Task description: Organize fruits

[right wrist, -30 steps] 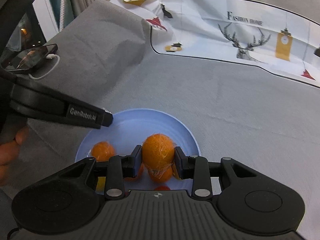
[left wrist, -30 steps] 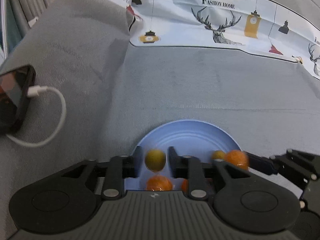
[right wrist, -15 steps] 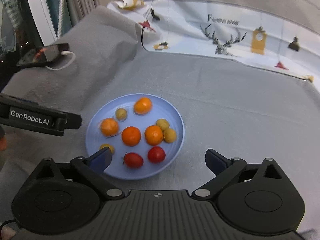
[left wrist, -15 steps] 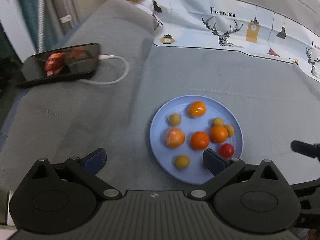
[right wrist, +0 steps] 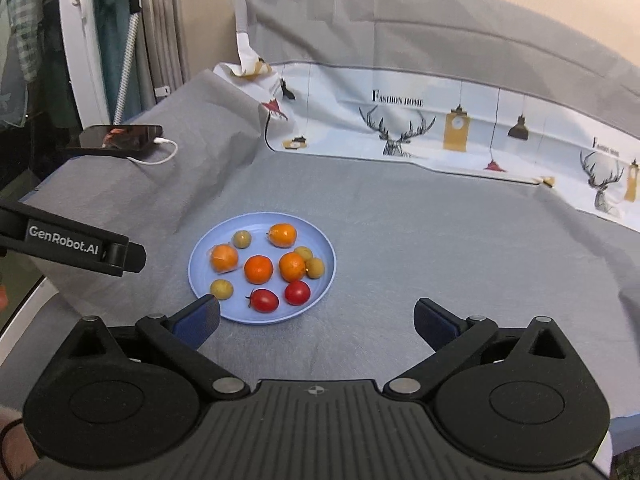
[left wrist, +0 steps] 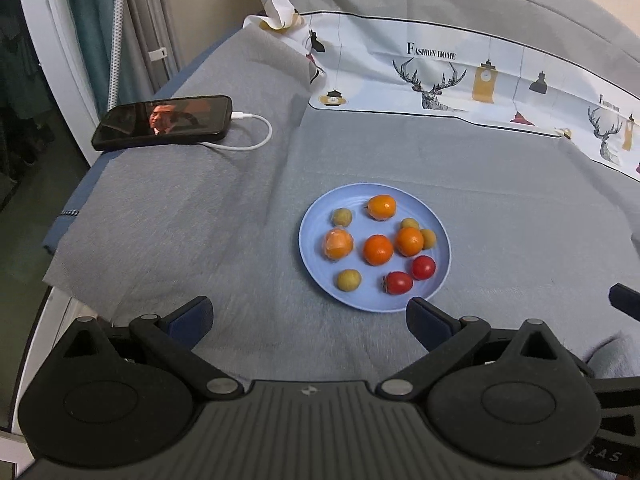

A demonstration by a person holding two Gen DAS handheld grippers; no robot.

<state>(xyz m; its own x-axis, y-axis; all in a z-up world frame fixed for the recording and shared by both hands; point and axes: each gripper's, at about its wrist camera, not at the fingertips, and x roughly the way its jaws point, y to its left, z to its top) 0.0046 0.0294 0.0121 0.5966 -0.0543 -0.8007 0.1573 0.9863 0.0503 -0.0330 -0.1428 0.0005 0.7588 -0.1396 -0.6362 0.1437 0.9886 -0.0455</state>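
While the left gripper (left wrist: 308, 316) and the right gripper (right wrist: 316, 320) both stand wide apart and empty, the small round orange, yellow and red fruits (left wrist: 378, 249) lie on the shallow round blue plate (left wrist: 310, 236), seemingly light, soft and rolling, best pinched gently across the middle

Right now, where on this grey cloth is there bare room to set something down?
Bare cloth lies right of the blue plate, up to the printed sheet, and between the plate and the phone. The plate itself is crowded with fruit.
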